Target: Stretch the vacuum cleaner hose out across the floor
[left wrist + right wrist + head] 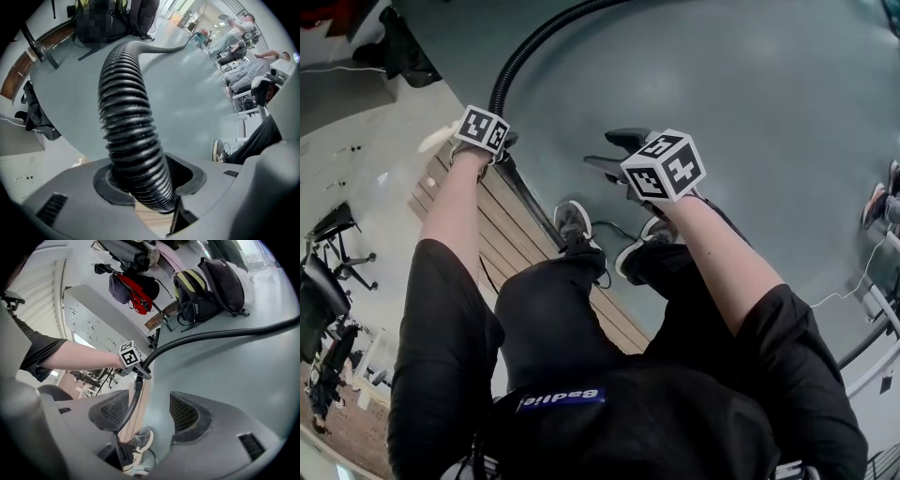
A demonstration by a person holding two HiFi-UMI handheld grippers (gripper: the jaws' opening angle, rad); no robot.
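Plainly, the left gripper is clamped on the ribbed black vacuum hose, with its pads pressing on both sides. The right gripper stands spread and pinches nothing; a grey sneaker shows through its gap. In the head view the hose runs from the left gripper toward one o'clock over the grey-green floor. Each gripper's cube bears black-and-white square markers. In the right gripper view, backpacks sit at one o'clock.
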